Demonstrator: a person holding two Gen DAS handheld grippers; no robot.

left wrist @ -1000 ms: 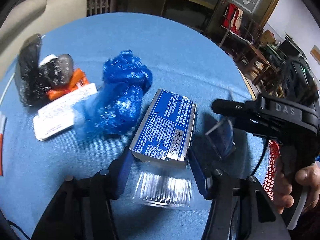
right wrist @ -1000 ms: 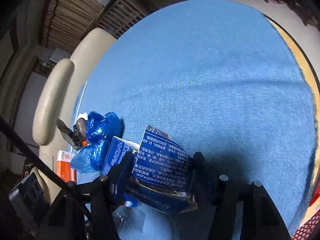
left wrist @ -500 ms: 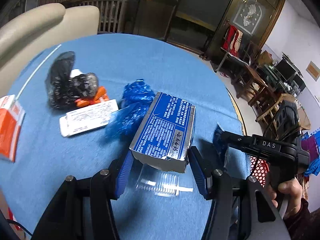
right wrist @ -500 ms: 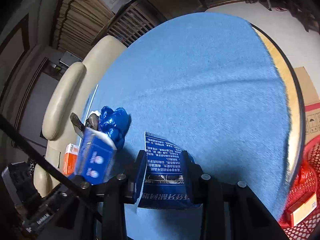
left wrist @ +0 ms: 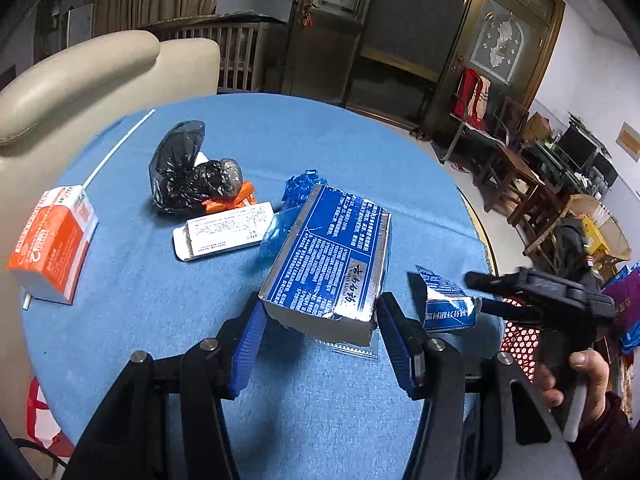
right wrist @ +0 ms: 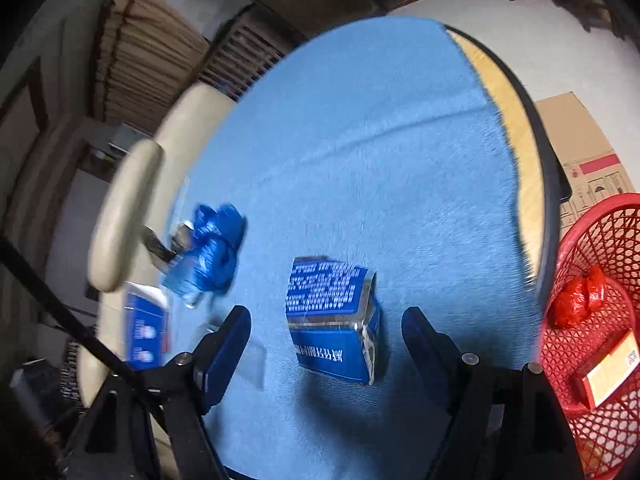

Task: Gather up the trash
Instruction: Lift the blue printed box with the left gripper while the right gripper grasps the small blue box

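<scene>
Right claw [right wrist: 326, 316]: it's let go! Half a second ago it was clamped on the small carton [right wrist: 320, 292]; now its jaws stand wide apart with nothing in them.
Small carton: lying on the table [right wrist: 360, 140] between the open fingers, touching neither, dented end toward the camera.
Basket [right wrist: 608, 240]: red, off the table's edge to the right, already holding a red bag [right wrist: 580, 300] and a flat box [right wrist: 608, 368]. The carton has not reached it.
Left claw [left wrist: 320, 310]: still closed on the big box [left wrist: 328, 256], both pads pressed against its sides, and it has risen. More of the table shows than a moment ago.
Big box: held clear of the cloth, tilted, far end pointing up and away.
Clear wrapper [left wrist: 352, 348]: on the table right under the box.
Left behind: black bag [left wrist: 192, 176], white box [left wrist: 224, 232], blue bag [left wrist: 296, 192] and orange carton [left wrist: 52, 240], all on the table.
Meaning: the big box looks ready for the basket. The small carton seems to have been dropped short, so it probably needs a fresh grip first.
</scene>
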